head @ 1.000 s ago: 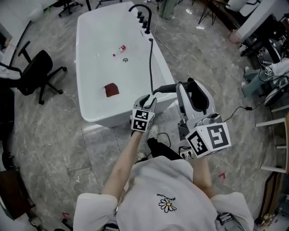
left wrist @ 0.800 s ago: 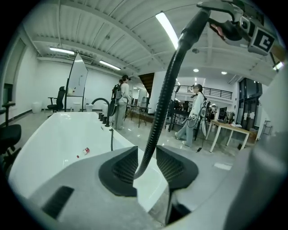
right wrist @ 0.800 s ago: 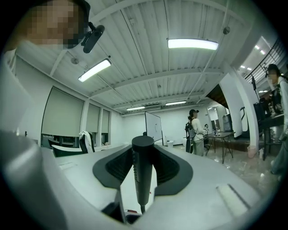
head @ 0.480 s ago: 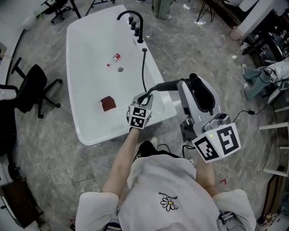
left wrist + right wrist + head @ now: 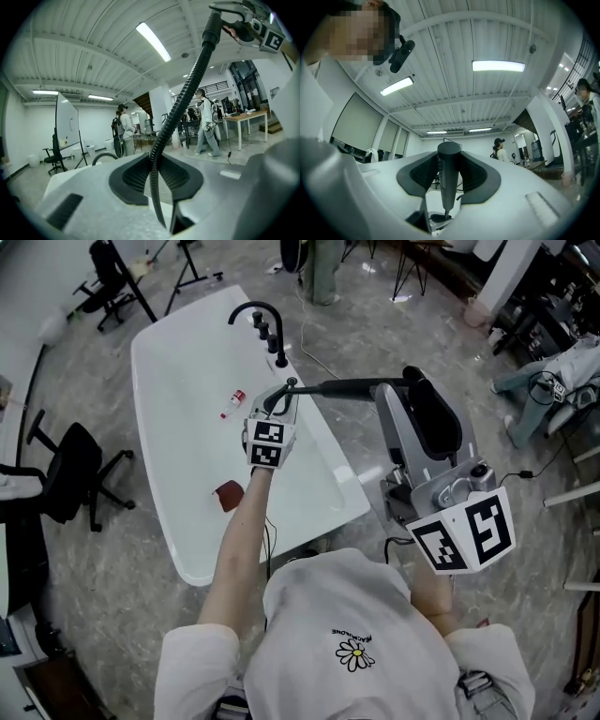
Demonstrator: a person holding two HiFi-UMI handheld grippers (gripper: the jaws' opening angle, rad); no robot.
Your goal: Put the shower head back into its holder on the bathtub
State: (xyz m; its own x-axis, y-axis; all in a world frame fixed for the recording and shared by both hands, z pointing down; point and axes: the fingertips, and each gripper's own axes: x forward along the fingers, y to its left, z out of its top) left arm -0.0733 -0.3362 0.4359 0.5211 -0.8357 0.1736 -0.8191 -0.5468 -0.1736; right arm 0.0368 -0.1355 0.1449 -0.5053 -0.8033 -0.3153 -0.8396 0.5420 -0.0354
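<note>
White bathtub (image 5: 169, 418) is lying across the upper left of the head view, with a black faucet (image 5: 255, 313) arching over its far end. Inside the tub a small red-capped bottle (image 5: 234, 399) is lying near the faucet end, and a dark red cloth (image 5: 228, 495) is lying nearer the person, well apart from it. A black chair (image 5: 70, 474) is standing on the grey floor at the left edge.

The right gripper (image 5: 412, 385) is reaching in from the lower right and pinching the shower head (image 5: 352, 383). In the right gripper view the dark grey handle is standing between the two pads, and both pads are pressing on it. In the head view the shower head is hanging roughly level above the tub's right rim. It is stretching leftward from the right gripper's tips towards the left gripper (image 5: 281, 401).

The left gripper is hovering over the same rim, just below the faucet in the frame. Its jaws have just been closing, and they are now clamping the black ribbed hose (image 5: 187, 89). In the left gripper view the hose is rising from between the pads to the upper right of the frame, where it is joining the shower head in the other claw. Which fitting on the rim is the holder I cannot tell.

Two people (image 5: 204, 119) are standing in the room beyond, under strip lights.
</note>
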